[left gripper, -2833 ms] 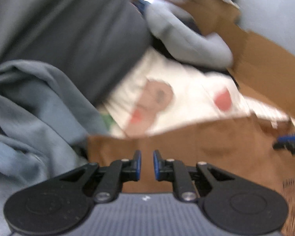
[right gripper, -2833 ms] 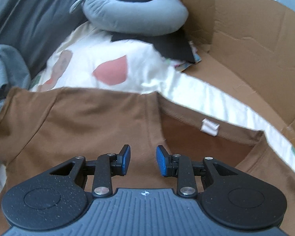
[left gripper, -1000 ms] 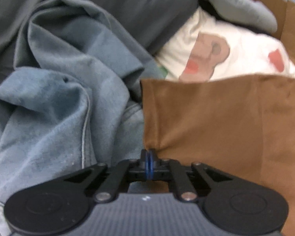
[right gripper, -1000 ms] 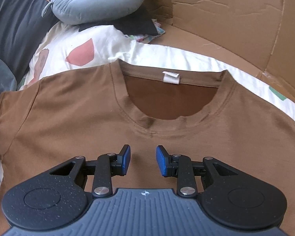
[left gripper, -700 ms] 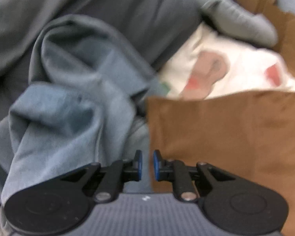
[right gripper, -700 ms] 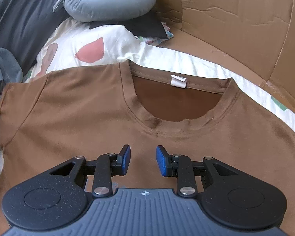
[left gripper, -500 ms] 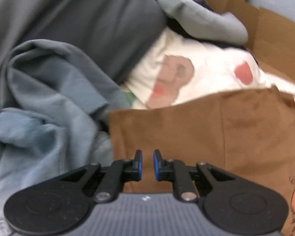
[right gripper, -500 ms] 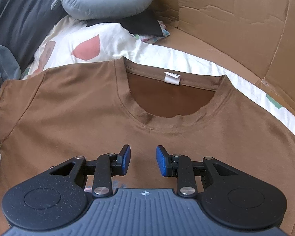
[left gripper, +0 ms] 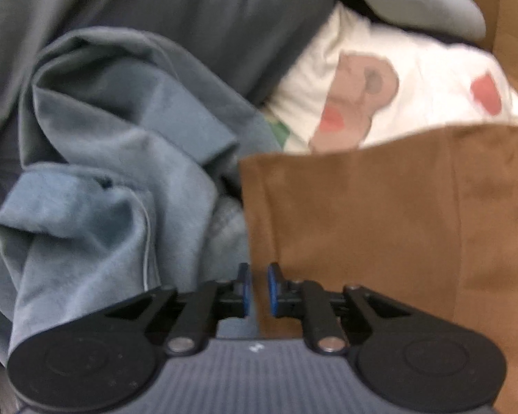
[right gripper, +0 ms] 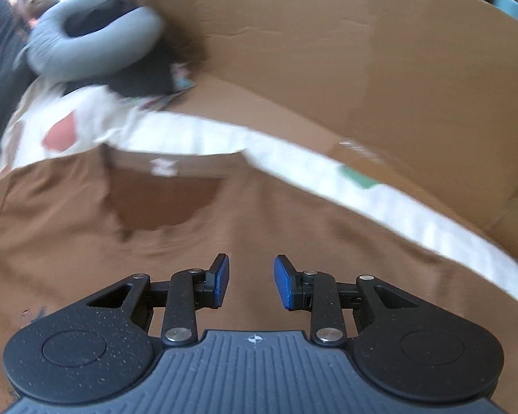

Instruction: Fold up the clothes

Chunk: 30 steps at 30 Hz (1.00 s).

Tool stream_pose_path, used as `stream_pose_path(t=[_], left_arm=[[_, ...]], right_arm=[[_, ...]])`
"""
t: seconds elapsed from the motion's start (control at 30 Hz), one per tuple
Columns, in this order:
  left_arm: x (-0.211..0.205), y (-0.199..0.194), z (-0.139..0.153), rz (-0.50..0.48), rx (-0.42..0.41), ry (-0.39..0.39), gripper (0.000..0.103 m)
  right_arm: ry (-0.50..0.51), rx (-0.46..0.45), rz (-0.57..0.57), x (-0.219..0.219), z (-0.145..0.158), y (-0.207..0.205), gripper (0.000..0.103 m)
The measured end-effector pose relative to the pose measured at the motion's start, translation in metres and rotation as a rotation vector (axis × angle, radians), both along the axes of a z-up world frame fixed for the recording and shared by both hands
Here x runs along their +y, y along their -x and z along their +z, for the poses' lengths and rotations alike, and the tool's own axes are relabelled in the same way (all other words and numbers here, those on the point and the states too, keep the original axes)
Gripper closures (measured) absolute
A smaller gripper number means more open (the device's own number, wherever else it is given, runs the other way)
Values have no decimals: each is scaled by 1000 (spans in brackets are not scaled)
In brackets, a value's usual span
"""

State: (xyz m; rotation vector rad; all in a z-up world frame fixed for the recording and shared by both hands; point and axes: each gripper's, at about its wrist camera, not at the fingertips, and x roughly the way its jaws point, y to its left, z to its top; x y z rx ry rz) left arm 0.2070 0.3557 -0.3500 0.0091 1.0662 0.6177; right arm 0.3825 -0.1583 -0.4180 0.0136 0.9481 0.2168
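The brown cotton T-shirt (right gripper: 293, 241) lies flat on the white patterned bedsheet (right gripper: 397, 207). Left gripper (left gripper: 258, 289) fingers have just been opening, slightly apart over its sleeve edge, pinching nothing. Right gripper (right gripper: 252, 281) fingers spread, empty.

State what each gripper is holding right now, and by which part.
Nothing. The left gripper has just been opening, empty, at the brown shirt's edge; the right gripper is open above it.

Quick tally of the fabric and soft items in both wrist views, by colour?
Brown: 1, the T-shirt
Blue-grey: 1, the crumpled garment
Dark grey: 1, the cloth
White with prints: 1, the sheet
Grey: 1, the neck pillow
Black: 1, the fabric under the pillow
Total: 6
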Motion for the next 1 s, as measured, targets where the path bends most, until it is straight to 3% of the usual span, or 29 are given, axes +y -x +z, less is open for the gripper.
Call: stream_pose_path(t=[0.27, 0.53, 0.8, 1.0], left_arm=[[-34, -22, 13, -100, -70, 38, 76], [-72, -50, 5, -189, -95, 95, 76], [-83, -81, -6, -205, -138, 155, 76], [-89, -112, -13, -219, -195, 202, 77]], right_arm=[[81, 4, -75, -48, -16, -8, 67], [101, 77, -146, -89, -42, -11, 67], [71, 27, -156, -91, -22, -11, 67], [24, 52, -213, -92, -28, -24, 67]])
